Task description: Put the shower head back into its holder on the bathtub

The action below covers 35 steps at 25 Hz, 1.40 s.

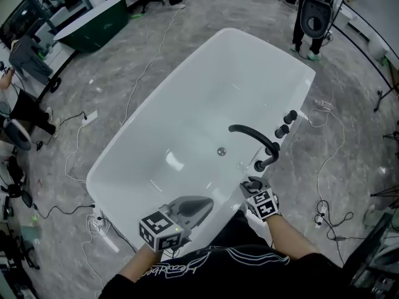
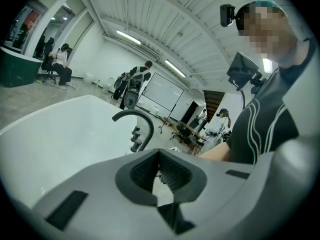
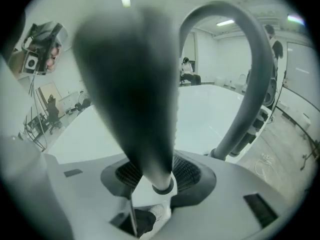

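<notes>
Shower head (image 3: 135, 84) is sitting between the right gripper's (image 3: 157, 174) spread, unpinching jaws at the bathtub (image 1: 187, 104) rim beside the faucet (image 1: 252, 132); left gripper (image 2: 160, 170), jaws pressed together, is hovering over the near edge

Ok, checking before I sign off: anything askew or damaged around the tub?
Nothing looks damaged or spilled. The shower head sits between the right tool's parted jaws, beside the black faucet. Whether it is properly seated cannot be told.
</notes>
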Each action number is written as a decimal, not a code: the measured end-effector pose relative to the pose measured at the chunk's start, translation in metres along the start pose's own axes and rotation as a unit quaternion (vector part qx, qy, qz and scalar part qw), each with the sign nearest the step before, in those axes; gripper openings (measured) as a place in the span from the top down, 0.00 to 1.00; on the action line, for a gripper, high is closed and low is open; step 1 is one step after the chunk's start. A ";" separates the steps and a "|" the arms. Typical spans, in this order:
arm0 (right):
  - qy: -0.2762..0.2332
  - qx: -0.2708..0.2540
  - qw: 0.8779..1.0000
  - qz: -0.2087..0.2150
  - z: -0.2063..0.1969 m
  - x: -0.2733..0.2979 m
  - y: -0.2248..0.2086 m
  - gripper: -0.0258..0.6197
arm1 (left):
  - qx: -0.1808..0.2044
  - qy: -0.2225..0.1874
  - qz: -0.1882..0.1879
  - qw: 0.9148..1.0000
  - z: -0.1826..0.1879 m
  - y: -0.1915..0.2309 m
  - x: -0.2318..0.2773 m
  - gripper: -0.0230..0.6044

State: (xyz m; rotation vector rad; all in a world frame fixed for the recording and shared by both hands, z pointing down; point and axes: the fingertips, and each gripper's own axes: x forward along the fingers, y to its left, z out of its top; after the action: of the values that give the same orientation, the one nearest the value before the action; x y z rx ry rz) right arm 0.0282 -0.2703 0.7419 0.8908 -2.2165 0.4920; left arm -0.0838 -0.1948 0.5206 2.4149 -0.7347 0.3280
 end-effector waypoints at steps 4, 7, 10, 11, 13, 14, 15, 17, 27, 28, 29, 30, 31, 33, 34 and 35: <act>-0.047 0.000 0.999 -0.002 0.021 -0.038 0.001 0.71 | 0.015 -0.003 -0.010 1.000 0.004 -0.010 0.002 0.95; -0.106 -0.010 0.994 -0.016 0.052 -0.088 0.001 0.71 | 0.033 -0.002 -0.029 0.999 0.010 -0.022 0.006 0.95; -0.171 -0.014 0.985 0.000 0.092 -0.148 0.015 0.71 | 0.054 -0.004 -0.048 0.997 0.021 -0.039 0.010 0.95; -0.187 -0.012 0.982 0.020 0.105 -0.168 0.024 0.71 | 0.062 -0.005 -0.054 0.997 0.025 -0.046 0.010 0.95; -0.216 -0.008 0.974 0.072 0.130 -0.206 0.046 0.71 | 0.077 -0.010 -0.070 0.995 0.034 -0.059 0.011 0.95; -0.229 -0.009 0.969 0.096 0.141 -0.224 0.057 0.71 | 0.082 -0.014 -0.077 0.994 0.040 -0.065 0.012 0.95; -0.240 -0.015 0.964 0.113 0.151 -0.241 0.066 0.72 | 0.088 -0.017 -0.084 0.992 0.045 -0.072 0.012 0.95; -0.258 -0.037 0.957 0.128 0.167 -0.270 0.081 0.76 | 0.100 -0.022 -0.099 0.990 0.056 -0.085 0.012 0.95; -0.267 -0.050 0.951 0.147 0.168 -0.318 0.121 0.93 | 0.173 -0.053 -0.165 0.970 0.084 -0.146 -0.008 0.95; -0.267 -0.045 0.951 0.149 0.166 -0.319 0.122 0.94 | 0.176 -0.051 -0.167 0.969 0.084 -0.148 -0.007 0.95; -0.267 -0.040 0.951 0.150 0.165 -0.319 0.123 0.94 | 0.179 -0.048 -0.168 0.968 0.082 -0.149 -0.006 0.96; -0.267 -0.037 0.951 0.150 0.164 -0.319 0.123 0.94 | 0.180 -0.046 -0.170 0.968 0.080 -0.150 -0.004 0.96; -0.266 -0.036 0.952 0.150 0.163 -0.318 0.124 0.94 | 0.180 -0.044 -0.172 0.968 0.079 -0.151 -0.003 0.96; -0.265 -0.037 0.952 0.149 0.164 -0.317 0.125 0.94 | 0.180 -0.041 -0.176 0.967 0.076 -0.151 0.000 0.96; -0.266 -0.039 0.952 0.148 0.166 -0.317 0.125 0.94 | 0.181 -0.039 -0.179 0.966 0.076 -0.151 0.001 0.96; -0.266 -0.040 0.952 0.147 0.167 -0.317 0.124 0.94 | 0.182 -0.038 -0.181 0.966 0.076 -0.152 0.002 0.96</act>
State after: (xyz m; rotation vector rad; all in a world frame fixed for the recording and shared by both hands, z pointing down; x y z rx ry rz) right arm 0.0304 -0.1334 0.3878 0.7096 -2.8656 0.3143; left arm 0.0095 -0.1392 0.3903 2.8575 -0.2641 0.2376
